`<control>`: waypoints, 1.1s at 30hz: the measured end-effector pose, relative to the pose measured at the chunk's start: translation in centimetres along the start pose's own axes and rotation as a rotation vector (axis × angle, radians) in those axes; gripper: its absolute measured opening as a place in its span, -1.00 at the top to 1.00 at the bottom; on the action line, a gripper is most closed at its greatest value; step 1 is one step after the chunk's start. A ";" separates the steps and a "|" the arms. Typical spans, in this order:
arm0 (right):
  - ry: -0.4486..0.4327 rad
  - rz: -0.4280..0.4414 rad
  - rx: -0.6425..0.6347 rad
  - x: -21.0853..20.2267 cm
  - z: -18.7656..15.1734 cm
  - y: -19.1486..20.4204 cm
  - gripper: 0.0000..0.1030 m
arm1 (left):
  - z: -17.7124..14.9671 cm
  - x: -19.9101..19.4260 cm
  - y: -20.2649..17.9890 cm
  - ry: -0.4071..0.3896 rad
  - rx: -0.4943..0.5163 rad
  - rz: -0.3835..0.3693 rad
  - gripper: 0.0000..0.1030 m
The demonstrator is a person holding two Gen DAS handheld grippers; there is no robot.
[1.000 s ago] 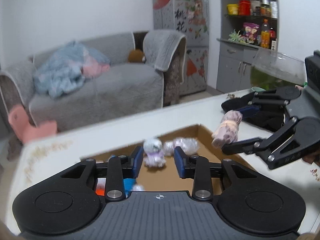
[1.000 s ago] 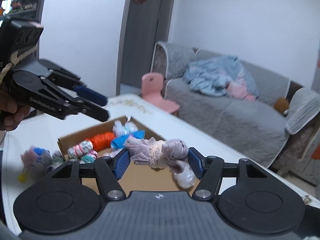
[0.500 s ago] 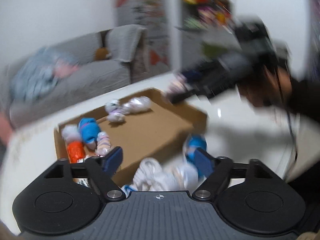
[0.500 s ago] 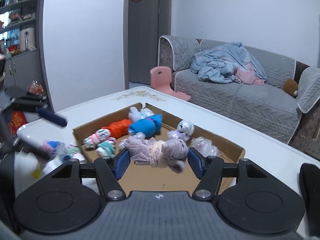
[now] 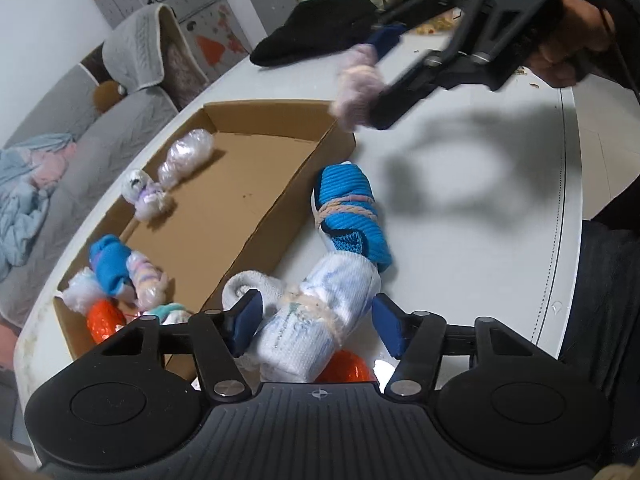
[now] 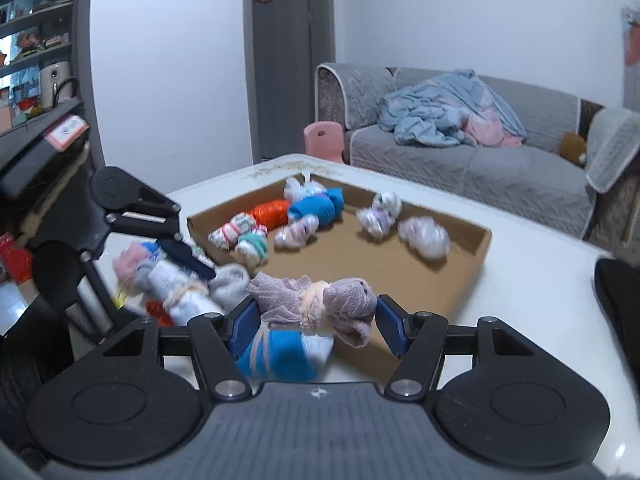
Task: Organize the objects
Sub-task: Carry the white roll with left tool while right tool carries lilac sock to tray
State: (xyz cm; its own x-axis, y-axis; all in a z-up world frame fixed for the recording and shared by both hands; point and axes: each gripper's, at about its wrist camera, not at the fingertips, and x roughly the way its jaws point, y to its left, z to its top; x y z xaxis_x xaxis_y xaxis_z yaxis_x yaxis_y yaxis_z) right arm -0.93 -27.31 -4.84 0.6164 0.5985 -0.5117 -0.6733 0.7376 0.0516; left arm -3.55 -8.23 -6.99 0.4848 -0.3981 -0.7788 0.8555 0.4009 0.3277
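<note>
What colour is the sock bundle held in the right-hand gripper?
Dusty mauve-purple, tied with a pale peach band: the sock bundle, clearest in the right wrist view.

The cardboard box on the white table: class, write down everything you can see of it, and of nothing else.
The cardboard box is a shallow, open-topped tray of plain brown card with low upright walls and no lid. It lies flat on the white table. Inside, tied sock bundles cluster at one end, two pale ones lie apart by a long wall, and the middle floor is bare. A blue bundle lies on the table just outside a long wall; contact is unclear.
</note>
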 end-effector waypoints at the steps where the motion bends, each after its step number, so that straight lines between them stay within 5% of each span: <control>1: 0.003 -0.003 0.008 -0.1 -0.4 0.0 -0.15 | 0.0 0.0 0.1 0.002 -0.005 -0.003 -0.17; 4: 0.008 -0.005 0.027 0.0 -1.1 0.0 -0.15 | 0.2 -0.3 -0.3 0.010 0.014 0.017 0.14; 13: 0.002 -0.005 0.009 -1.0 -1.1 -0.5 -0.15 | 0.9 -3.8 0.6 -0.069 -0.078 0.023 0.19; 20: -0.050 -0.034 -0.083 -1.1 3.6 -2.2 -0.13 | 3.5 -6.8 6.1 -0.194 -0.251 0.115 0.20; 25: -0.065 -0.021 -0.170 1.6 7.8 -2.9 -0.13 | 6.1 -5.1 10.5 -0.228 -0.380 0.153 0.20; 33: 0.025 0.029 -0.231 9.4 9.8 -3.8 -0.13 | 8.4 2.3 13.7 -0.157 -0.463 0.193 0.20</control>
State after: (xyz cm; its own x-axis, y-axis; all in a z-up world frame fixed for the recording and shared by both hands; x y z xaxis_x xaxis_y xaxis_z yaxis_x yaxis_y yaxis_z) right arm 11.36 -21.43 -1.46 0.5871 0.6081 -0.5343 -0.7679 0.6273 -0.1297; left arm 10.80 -10.56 0.18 0.6771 -0.3856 -0.6268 0.5955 0.7875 0.1588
